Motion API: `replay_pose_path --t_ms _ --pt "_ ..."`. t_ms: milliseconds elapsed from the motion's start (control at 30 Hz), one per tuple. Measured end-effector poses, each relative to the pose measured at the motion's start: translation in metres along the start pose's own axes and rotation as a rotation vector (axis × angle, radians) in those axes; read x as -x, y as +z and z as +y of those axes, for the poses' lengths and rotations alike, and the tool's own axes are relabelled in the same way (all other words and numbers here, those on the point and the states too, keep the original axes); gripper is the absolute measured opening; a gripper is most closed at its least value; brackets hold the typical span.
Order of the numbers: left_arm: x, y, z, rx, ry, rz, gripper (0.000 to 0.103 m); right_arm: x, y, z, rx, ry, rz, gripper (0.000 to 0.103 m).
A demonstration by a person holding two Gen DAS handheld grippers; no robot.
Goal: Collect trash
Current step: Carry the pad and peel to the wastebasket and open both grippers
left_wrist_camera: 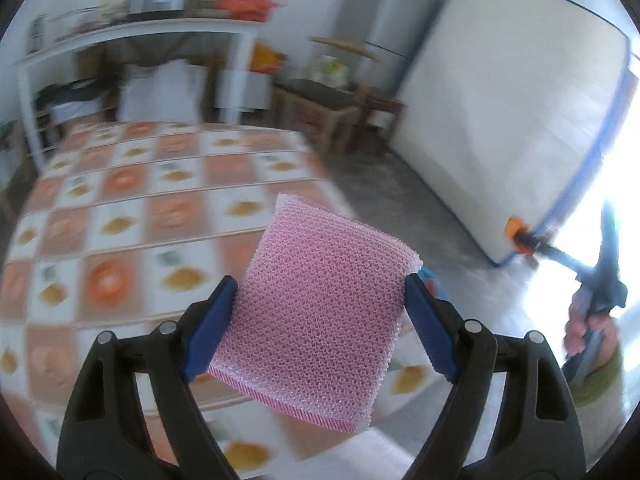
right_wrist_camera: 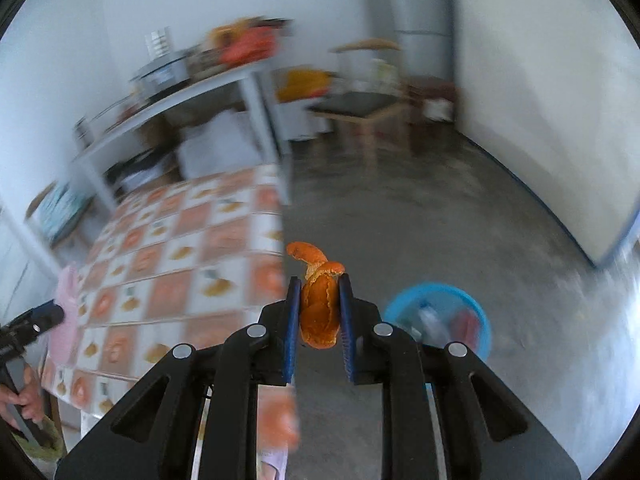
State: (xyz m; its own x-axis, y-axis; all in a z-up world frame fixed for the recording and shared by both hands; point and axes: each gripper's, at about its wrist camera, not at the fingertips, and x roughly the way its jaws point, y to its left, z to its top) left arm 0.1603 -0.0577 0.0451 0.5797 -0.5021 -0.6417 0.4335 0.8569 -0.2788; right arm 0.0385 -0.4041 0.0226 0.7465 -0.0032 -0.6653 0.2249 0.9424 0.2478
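A pink mesh scrub sponge is pinched by its two side edges in my left gripper, lifted above the table with the orange-and-white checked cloth. An orange peel is squeezed between the blue pads of my right gripper, out past the table's right edge over the grey floor. A blue basin holding some trash stands on the floor just right of and below the peel. The right gripper shows small at the right of the left wrist view, the pink sponge at the left edge of the right wrist view.
A white mattress leans on the right wall. A wooden chair and a grey fridge stand at the back. A white shelf table loaded with pots and bags runs along the far wall. A hand holds the left handle.
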Motion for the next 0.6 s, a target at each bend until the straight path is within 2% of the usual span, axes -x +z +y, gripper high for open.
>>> replay_pose_path --t_ms 167,300,467,600 --pt "-0.056 0.021 -0.062 -0.034 -0.149 0.107 0.080 -0.010 -0.029 -0.074 -0.157 -0.058 0.043 0.018" --pt "-0.122 0.028 -0.112 -0.038 -0.243 0.247 0.080 -0.041 -0.053 -0.117 -0.263 -0.066 0.101 0.018" --pt "-0.205 0.021 -0.154 -0.007 -0.280 0.411 0.080 -0.091 -0.077 -0.147 -0.361 -0.044 0.176 0.018" --pt "-0.273 0.015 -0.179 0.021 -0.259 0.512 0.080 -0.132 -0.087 -0.165 -0.410 -0.029 0.221 0.018"
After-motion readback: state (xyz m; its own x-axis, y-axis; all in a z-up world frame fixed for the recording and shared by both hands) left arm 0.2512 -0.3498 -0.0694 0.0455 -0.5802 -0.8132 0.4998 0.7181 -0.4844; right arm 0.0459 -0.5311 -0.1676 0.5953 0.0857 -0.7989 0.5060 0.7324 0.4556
